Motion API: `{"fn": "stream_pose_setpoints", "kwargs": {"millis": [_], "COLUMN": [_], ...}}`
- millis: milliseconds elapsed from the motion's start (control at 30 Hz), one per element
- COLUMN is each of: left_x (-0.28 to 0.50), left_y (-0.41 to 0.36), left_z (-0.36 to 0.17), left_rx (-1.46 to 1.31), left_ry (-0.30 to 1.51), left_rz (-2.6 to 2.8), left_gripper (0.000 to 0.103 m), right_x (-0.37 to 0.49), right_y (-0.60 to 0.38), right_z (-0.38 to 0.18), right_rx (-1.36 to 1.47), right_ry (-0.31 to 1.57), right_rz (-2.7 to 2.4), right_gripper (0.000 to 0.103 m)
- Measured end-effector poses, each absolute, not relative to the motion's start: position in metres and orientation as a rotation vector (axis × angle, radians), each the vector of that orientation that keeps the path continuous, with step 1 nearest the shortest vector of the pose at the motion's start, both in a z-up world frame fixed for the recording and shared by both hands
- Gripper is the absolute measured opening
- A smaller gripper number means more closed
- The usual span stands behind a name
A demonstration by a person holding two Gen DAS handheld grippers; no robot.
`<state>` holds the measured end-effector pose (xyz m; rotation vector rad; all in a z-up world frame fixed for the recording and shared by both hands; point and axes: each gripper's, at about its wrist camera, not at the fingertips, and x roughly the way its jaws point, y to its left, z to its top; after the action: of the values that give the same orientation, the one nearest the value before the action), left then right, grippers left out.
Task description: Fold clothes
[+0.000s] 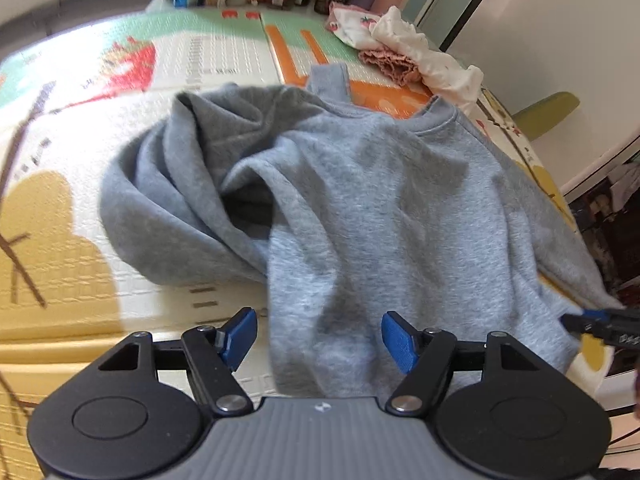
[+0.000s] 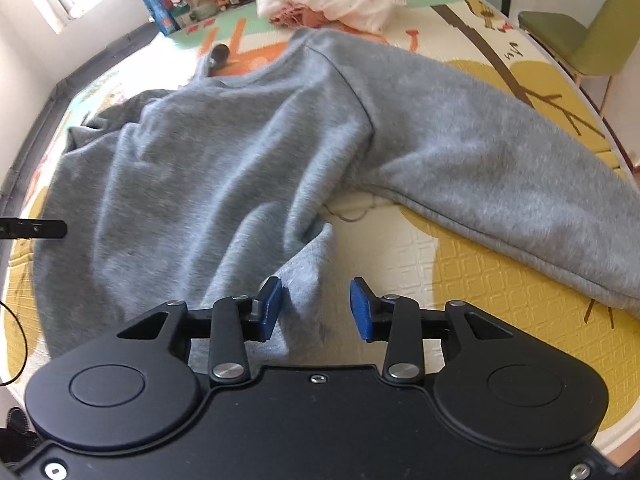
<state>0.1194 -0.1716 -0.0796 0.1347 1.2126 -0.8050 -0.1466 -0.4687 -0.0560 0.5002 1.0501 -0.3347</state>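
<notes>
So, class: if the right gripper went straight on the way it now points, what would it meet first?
Most likely the grey sweatshirt: a raised fold of its hem already lies between the open pads of the right gripper. The patterned mat is beneath, though depth is hard to judge.

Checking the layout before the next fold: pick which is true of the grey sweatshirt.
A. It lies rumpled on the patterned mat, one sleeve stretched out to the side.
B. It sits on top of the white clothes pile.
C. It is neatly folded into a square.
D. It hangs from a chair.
A: the grey sweatshirt lies creased on the patterned mat, its sleeve stretched sideways.
</notes>
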Motion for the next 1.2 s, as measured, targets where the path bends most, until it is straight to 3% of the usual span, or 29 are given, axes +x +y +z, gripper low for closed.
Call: {"fn": "stream_pose_setpoints", "kwargs": {"millis": [67,133,167,200,233,300,833,1200], "left_x": [0.118,0.116,0.115,0.113,0.112,0.110,0.124,0.189], "left_y": [-0.177,-0.183,-0.186,-0.189,-0.191,-0.192,-0.200,-0.225], "left_z": [-0.084,-0.087,-0.089,-0.090,-0.091,-0.090,-0.020,-0.023], "left_rx": [0.133,0.142,0.159,0.176,0.185,0.196,0.072,0.001], "left_ry": [1.227,1.240,1.246,1.252,1.256,1.259,1.051,1.029], "left_rz": [-0.823,-0.833,-0.830,-0.828,-0.823,-0.812,-0.869,-0.722], "left_gripper": [0.071,0.060,0.044,0.028,0.020,0.011,0.007,0.007], "right_x": [-0.146,-0.145,-0.144,-0.143,-0.141,-0.140,-0.116,-0.059], "right_y": [-0.472,-0.475,-0.474,-0.474,-0.473,-0.469,-0.465,-0.518], "right_z": [-0.064,-0.072,-0.075,-0.078,-0.082,-0.083,0.011,0.028], "right_rx": [0.526,0.555,0.570,0.586,0.602,0.591,0.504,0.508], "right_ry": [1.049,1.051,1.057,1.063,1.069,1.069,0.798,0.695], "right_rz": [-0.321,-0.303,-0.293,-0.283,-0.273,-0.263,-0.177,-0.290], "right_gripper": [0.036,0.038,0.037,0.034,0.030,0.009,0.006,0.006]}}
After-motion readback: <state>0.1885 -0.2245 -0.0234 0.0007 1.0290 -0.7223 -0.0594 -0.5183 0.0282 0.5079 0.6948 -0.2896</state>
